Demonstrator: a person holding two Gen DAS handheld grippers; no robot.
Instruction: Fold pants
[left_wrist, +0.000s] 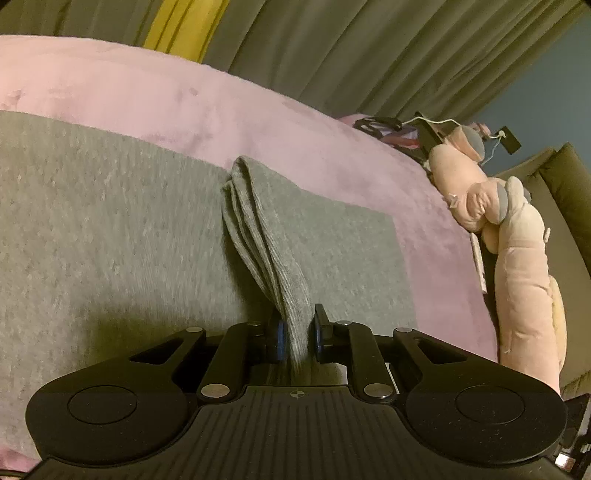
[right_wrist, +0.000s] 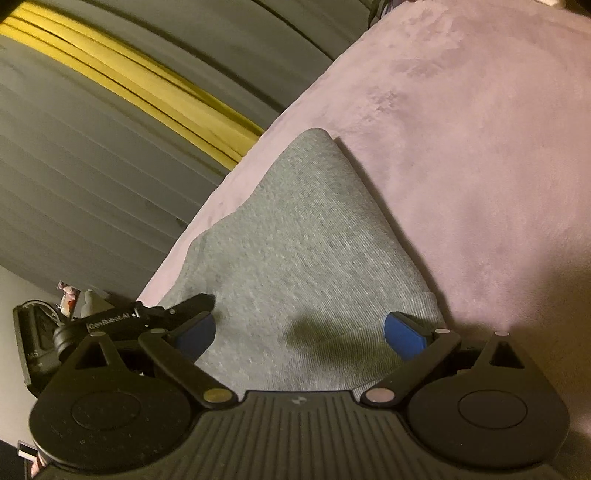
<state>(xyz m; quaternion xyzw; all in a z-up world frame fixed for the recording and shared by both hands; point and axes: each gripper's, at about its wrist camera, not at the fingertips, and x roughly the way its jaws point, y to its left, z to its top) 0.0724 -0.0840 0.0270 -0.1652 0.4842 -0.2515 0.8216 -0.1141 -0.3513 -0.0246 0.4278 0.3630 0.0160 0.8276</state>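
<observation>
Grey knit pants (left_wrist: 110, 229) lie spread on a pink blanket (left_wrist: 192, 107). My left gripper (left_wrist: 298, 334) is shut on a bunched fold of the pants (left_wrist: 258, 221), which rises from between its blue pads. In the right wrist view the pants (right_wrist: 303, 251) lie flat on the blanket (right_wrist: 480, 147), narrowing to a corner at the far end. My right gripper (right_wrist: 299, 332) is open, its blue pads (right_wrist: 402, 334) wide apart just over the grey cloth, holding nothing. The left gripper's black body (right_wrist: 122, 317) shows at the left of that view.
A pink plush toy (left_wrist: 517, 236) lies along the blanket's right edge, with black gear and cables (left_wrist: 436, 133) behind it. Grey curtains with a yellow stripe (left_wrist: 181, 26) hang behind the bed. The bed edge (right_wrist: 221, 184) runs diagonally beside the pants.
</observation>
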